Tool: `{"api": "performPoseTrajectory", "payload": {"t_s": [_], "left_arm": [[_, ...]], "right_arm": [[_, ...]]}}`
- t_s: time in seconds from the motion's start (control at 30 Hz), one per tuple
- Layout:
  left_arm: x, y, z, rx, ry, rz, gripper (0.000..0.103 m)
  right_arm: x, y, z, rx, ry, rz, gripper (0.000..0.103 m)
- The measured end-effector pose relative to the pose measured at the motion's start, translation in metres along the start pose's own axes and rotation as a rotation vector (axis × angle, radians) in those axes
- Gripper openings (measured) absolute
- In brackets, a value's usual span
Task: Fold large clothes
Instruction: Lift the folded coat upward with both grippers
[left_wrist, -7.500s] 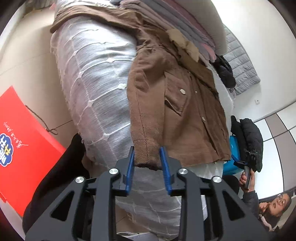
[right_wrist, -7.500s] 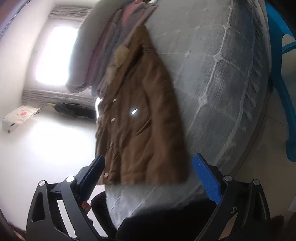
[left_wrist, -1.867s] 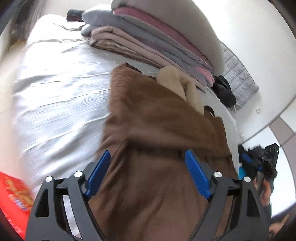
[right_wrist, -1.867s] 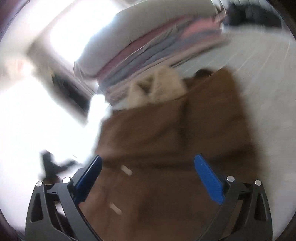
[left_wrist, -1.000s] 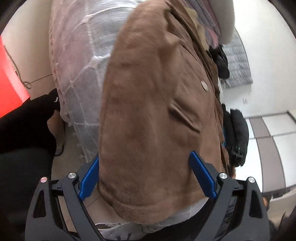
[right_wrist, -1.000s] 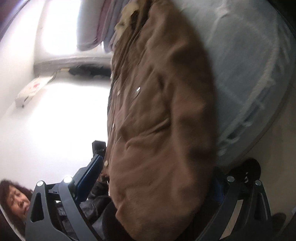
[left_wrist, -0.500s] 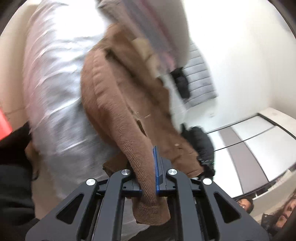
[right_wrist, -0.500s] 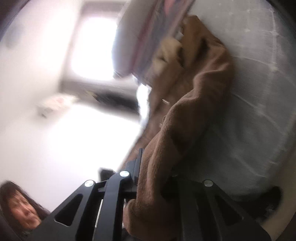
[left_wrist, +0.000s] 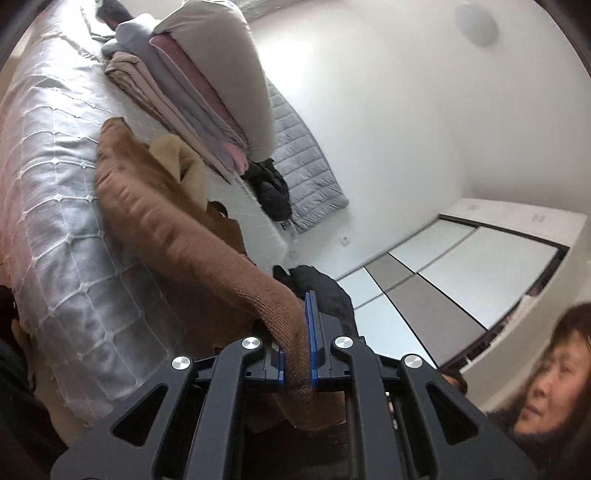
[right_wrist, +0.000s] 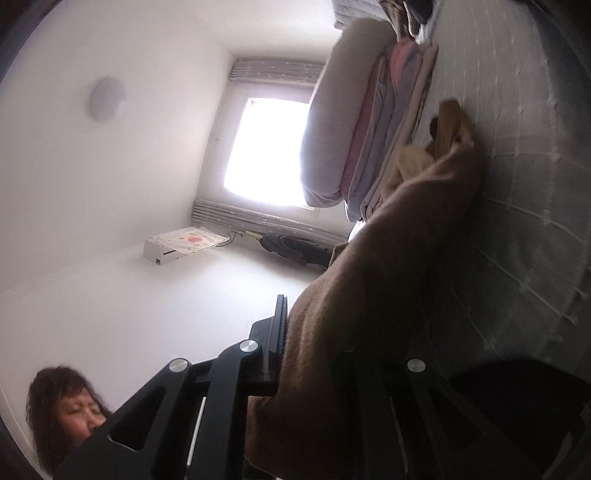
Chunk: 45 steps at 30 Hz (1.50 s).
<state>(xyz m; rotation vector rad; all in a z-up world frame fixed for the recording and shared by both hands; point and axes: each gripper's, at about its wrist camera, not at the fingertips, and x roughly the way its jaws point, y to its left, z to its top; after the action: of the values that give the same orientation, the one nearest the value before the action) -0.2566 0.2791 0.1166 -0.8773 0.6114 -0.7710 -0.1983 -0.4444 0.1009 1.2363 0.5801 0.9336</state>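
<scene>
A brown corduroy coat (left_wrist: 184, 236) with a cream fleece collar (left_wrist: 181, 162) lies on the grey quilted bed (left_wrist: 55, 221). Its near hem is lifted off the bed. My left gripper (left_wrist: 295, 332) is shut on one corner of that hem, the cloth pinched between the blue pads. In the right wrist view the same brown coat (right_wrist: 369, 288) rises from the bed (right_wrist: 517, 206) into my right gripper (right_wrist: 306, 332), which is shut on the other hem corner. The cloth hides the right finger there.
A tall stack of folded quilts (left_wrist: 207, 88) sits at the head of the bed, close behind the coat's collar. A dark jacket (left_wrist: 271, 188) lies on the bed's far side. A person (left_wrist: 546, 391) stands close by. A bright window (right_wrist: 266, 147) is beyond the bed.
Both grippers went from open around the coat's hem to shut on it. They then rose and tilted up, lifting the hem off the bed's edge.
</scene>
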Motion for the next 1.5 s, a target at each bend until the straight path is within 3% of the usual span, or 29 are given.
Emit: {"api": "performPoseTrajectory", "payload": {"t_s": [0.07, 0.13, 0.17, 0.2, 0.27, 0.33, 0.4, 0.5, 0.57, 0.63, 0.7, 0.73, 0.77, 0.83, 0.93, 1.03, 1.17, 1.3, 1.4, 1.5], "left_arm": [[-0.005, 0.007, -0.016, -0.008, 0.070, -0.008, 0.008], [-0.001, 0.034, -0.037, -0.065, 0.199, 0.023, 0.010], [0.002, 0.049, -0.047, -0.098, 0.241, 0.052, 0.011], [0.005, 0.064, -0.057, -0.135, 0.282, 0.086, 0.012], [0.008, 0.096, -0.076, -0.228, 0.342, 0.156, 0.012], [0.003, 0.114, -0.087, -0.278, 0.350, 0.204, 0.015], [-0.001, 0.123, -0.092, -0.308, 0.359, 0.262, 0.026], [0.006, 0.130, -0.093, -0.292, 0.381, 0.330, 0.047], [0.018, 0.133, -0.094, -0.287, 0.401, 0.356, 0.049], [0.035, 0.134, -0.100, -0.247, 0.443, 0.415, 0.047], [0.043, 0.135, -0.102, -0.225, 0.448, 0.419, 0.010], [0.044, 0.134, -0.103, -0.230, 0.443, 0.410, 0.010], [0.044, 0.129, -0.103, -0.220, 0.424, 0.400, 0.008], [0.042, 0.117, -0.098, -0.193, 0.396, 0.386, 0.007], [0.031, 0.089, -0.080, -0.143, 0.314, 0.300, 0.006], [0.020, 0.054, -0.062, -0.082, 0.187, 0.159, 0.006], [0.009, 0.023, -0.051, -0.043, 0.110, 0.091, 0.006], [0.001, 0.000, -0.053, -0.005, 0.097, 0.014, 0.006], [-0.008, -0.007, -0.057, 0.028, 0.111, -0.090, 0.006], [-0.009, 0.013, -0.056, -0.016, 0.135, -0.067, 0.006]], "right_arm": [[-0.025, 0.005, -0.014, -0.014, 0.021, -0.058, 0.013], [-0.034, -0.011, -0.026, 0.019, 0.062, -0.131, 0.019], [-0.039, -0.025, -0.032, 0.047, 0.084, -0.185, 0.028], [-0.042, -0.039, -0.036, 0.083, 0.112, -0.218, 0.049], [-0.046, -0.057, -0.043, 0.128, 0.148, -0.244, 0.069], [-0.046, -0.069, -0.043, 0.169, 0.176, -0.227, 0.073], [-0.038, -0.076, -0.045, 0.179, 0.214, -0.273, 0.085], [-0.024, -0.081, -0.047, 0.187, 0.271, -0.295, 0.085], [-0.019, -0.077, -0.048, 0.158, 0.286, -0.313, 0.085], [-0.018, -0.074, -0.051, 0.132, 0.277, -0.353, 0.073], [-0.026, -0.074, -0.058, 0.122, 0.243, -0.420, 0.044], [-0.030, -0.075, -0.064, 0.130, 0.223, -0.413, 0.023], [-0.038, -0.074, -0.067, 0.153, 0.182, -0.331, 0.018], [-0.039, -0.063, -0.066, 0.116, 0.151, -0.331, 0.018], [-0.029, -0.046, -0.066, 0.086, 0.098, -0.195, 0.017], [-0.018, -0.036, -0.065, 0.052, 0.040, -0.031, 0.017], [-0.018, -0.031, -0.068, 0.032, -0.029, 0.106, 0.017], [-0.034, -0.019, -0.071, 0.016, -0.063, 0.160, 0.017], [-0.048, -0.009, -0.075, -0.011, -0.098, 0.189, 0.017], [-0.060, -0.019, -0.066, 0.013, -0.128, 0.144, 0.017]]}}
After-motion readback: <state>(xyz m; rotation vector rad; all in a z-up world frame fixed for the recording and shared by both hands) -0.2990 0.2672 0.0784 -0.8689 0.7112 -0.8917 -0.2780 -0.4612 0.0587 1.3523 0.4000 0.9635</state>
